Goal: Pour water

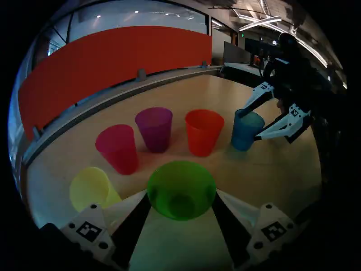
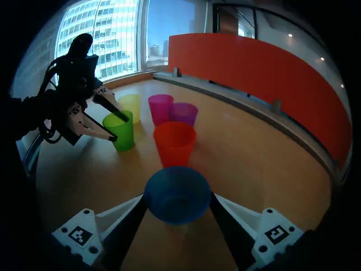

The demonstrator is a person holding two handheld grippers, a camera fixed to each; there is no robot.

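A green cup (image 1: 182, 178) sits between the fingers of my left gripper (image 1: 181, 195), which press on its two sides. The right gripper view has the same green cup (image 2: 121, 135) upright on the wooden table (image 2: 252, 171), with the left gripper (image 2: 119, 128) around it. My right gripper (image 2: 178, 197) is shut on a blue cup (image 2: 178, 187). From the left gripper view, that blue cup (image 1: 246, 131) stands on the table at the row's right end, gripped by the right gripper (image 1: 248, 125). I cannot see any water in either cup.
Between the two held cups stand a yellow cup (image 1: 89, 187), a magenta cup (image 1: 118, 149), a purple cup (image 1: 155, 129) and an orange cup (image 1: 204, 132). A low ledge and an orange partition (image 1: 113, 63) run along the table's far side. Bare tabletop (image 1: 280, 162) lies near the blue cup.
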